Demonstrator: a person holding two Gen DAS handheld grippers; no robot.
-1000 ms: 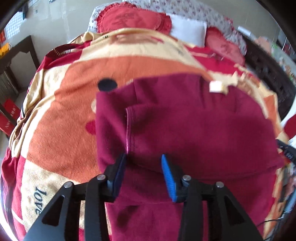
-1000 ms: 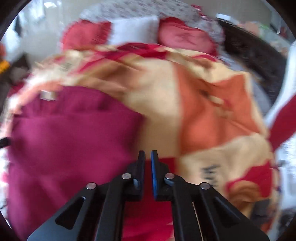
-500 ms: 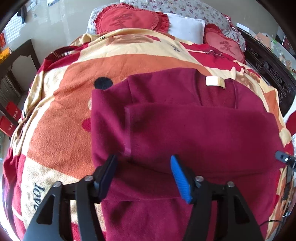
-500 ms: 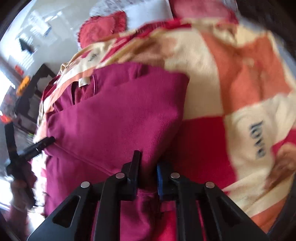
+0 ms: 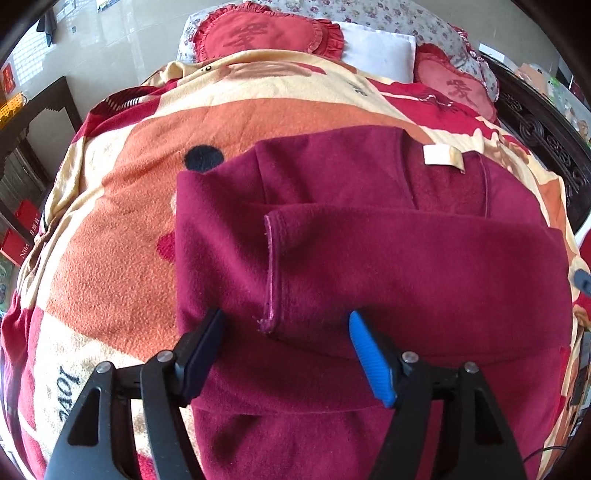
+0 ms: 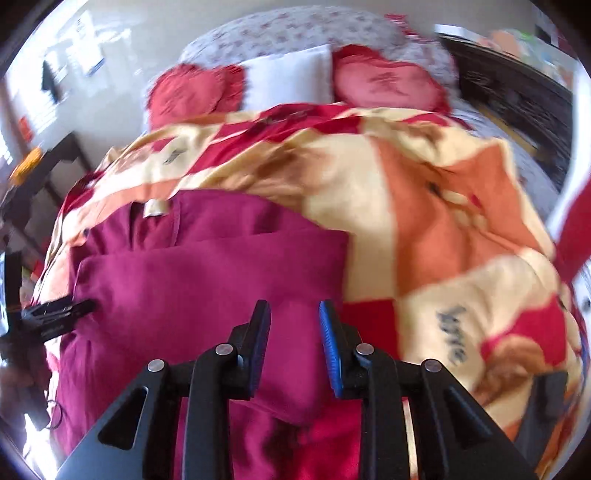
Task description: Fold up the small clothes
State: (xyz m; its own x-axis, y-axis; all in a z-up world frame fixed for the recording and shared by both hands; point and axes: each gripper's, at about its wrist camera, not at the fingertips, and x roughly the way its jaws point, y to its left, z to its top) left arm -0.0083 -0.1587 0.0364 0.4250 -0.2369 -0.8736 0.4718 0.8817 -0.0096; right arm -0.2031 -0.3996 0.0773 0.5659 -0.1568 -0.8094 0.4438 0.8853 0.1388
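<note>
A maroon fleece top [image 5: 388,266] lies on the bed with its sleeves folded across the body and a white neck label [image 5: 441,156] at the far side. It also shows in the right wrist view [image 6: 207,288]. My left gripper [image 5: 284,339] is open and empty, its jaws spread over the folded sleeve's cuff near the garment's left edge. My right gripper [image 6: 293,325] is open and empty above the garment's right edge. The left gripper's tip [image 6: 59,308] shows at the left of the right wrist view.
The garment rests on an orange, cream and red blanket [image 5: 122,236] covering the bed. Red heart cushions [image 5: 266,35] and a white pillow [image 5: 376,50] lie at the head. Dark carved furniture [image 5: 539,122] stands to the right, a dark table [image 5: 40,107] to the left.
My right gripper, shut on the garment's right edge half a second ago, has opened and let go. My left gripper's jaws have spread wider and stay over the left cuff.
</note>
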